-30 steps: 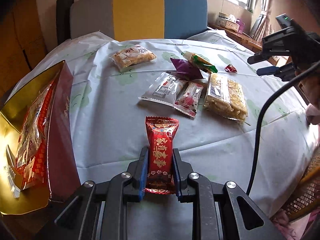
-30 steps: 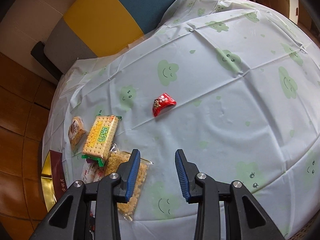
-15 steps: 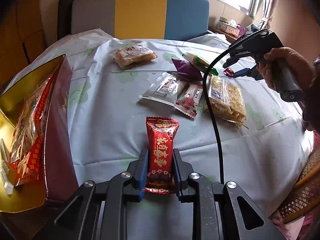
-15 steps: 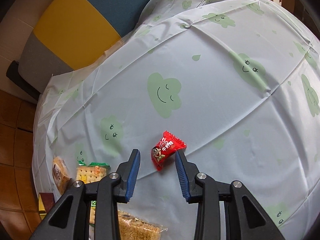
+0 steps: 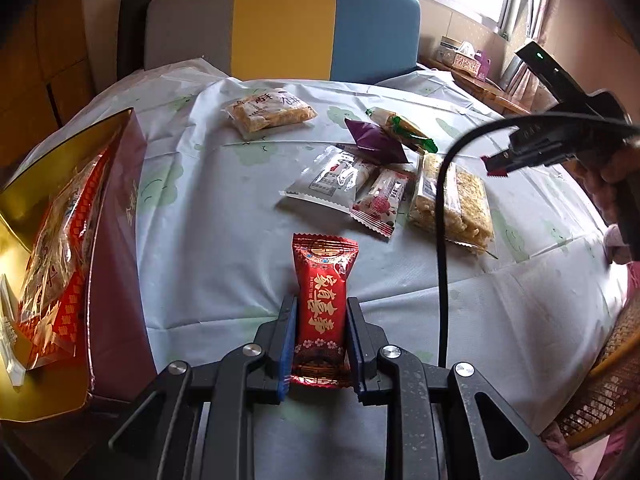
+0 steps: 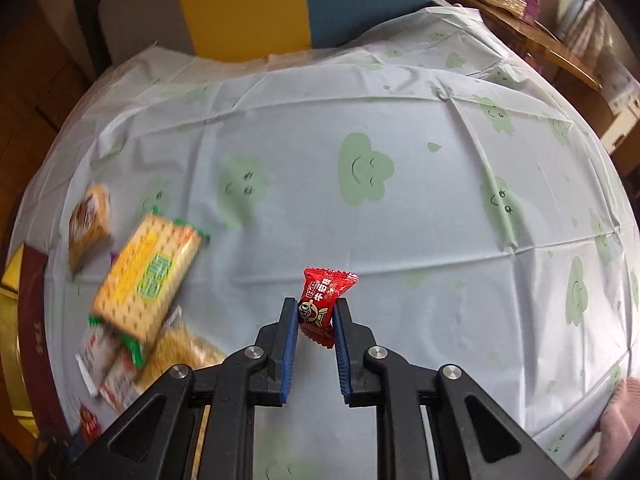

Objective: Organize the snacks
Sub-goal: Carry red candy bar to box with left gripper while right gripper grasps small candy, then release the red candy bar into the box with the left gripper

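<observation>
My left gripper (image 5: 321, 312) is shut on a long red snack packet with gold lettering (image 5: 323, 292), held above the table's near edge. My right gripper (image 6: 316, 314) is shut on a small red candy (image 6: 323, 295), lifted off the tablecloth; it also shows at the right of the left wrist view (image 5: 496, 164). A gold-lined dark red box (image 5: 120, 216) stands at the left with a clear and red packet (image 5: 56, 240) inside. Loose snacks lie on the table: a cracker pack (image 6: 148, 272), a rice bar (image 5: 452, 200), a white packet (image 5: 340, 178), a pink-white packet (image 5: 382, 200), a purple packet (image 5: 374, 142).
The round table has a pale cloth with green cloud faces (image 6: 368, 168). A yellowish packet (image 5: 272, 112) lies at the far side. A grey, yellow and blue chair back (image 5: 280, 24) stands behind. A black cable (image 5: 442, 240) hangs from the right gripper. A wicker chair (image 5: 604, 392) is at the right.
My right gripper has closed on the small red candy and raised it, swinging toward the snack pile. My left gripper still holds the long red packet, barely moved.
</observation>
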A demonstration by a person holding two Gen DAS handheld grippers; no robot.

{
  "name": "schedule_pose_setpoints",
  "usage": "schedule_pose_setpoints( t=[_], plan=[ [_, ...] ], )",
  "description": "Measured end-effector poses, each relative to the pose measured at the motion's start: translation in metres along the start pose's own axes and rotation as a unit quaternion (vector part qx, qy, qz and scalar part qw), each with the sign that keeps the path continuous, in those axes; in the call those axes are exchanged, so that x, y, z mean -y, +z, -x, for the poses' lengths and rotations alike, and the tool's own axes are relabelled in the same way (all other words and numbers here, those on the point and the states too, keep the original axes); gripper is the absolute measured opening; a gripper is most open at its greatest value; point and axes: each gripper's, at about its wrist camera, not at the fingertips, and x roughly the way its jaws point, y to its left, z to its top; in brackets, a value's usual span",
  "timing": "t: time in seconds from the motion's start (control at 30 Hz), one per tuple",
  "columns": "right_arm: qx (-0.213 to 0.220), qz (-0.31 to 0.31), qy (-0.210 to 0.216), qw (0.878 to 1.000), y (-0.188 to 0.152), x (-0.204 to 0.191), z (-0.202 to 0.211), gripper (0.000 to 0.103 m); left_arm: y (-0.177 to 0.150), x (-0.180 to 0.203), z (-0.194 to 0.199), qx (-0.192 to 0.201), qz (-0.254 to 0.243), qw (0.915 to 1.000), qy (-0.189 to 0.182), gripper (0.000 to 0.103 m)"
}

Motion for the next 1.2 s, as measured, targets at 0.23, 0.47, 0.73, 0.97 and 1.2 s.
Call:
schedule_pose_setpoints(
  t=[0.23,0.47,0.73,0.97,1.2],
  plan=[
    [-0.049,0.079,-0.024,0.995,-0.052,-0.006,-0.009,0.017,0.004,0.005,0.000,-0.002,-0.015,0.9998,0.008,0.023],
    [-0.040,0.092,-0.027,0.995,-0.057,0.001,-0.009,0.019,0.014,0.001,0.029,0.029,-0.010,0.9994,0.018,0.023],
    [-0.026,0.135,-0.059,0.989,-0.070,-0.016,-0.006,0.018,0.034,-0.054,0.087,0.084,0.068,0.9934,0.040,0.023],
    [-0.024,0.144,-0.066,0.987,-0.074,-0.034,-0.006,0.018,0.025,-0.136,0.102,0.090,0.159,0.9758,0.120,0.023],
    [-0.023,0.149,-0.069,0.986,-0.074,-0.040,-0.013,0.018,0.000,-0.163,0.082,0.050,0.190,0.9673,0.160,0.034]
  ],
)
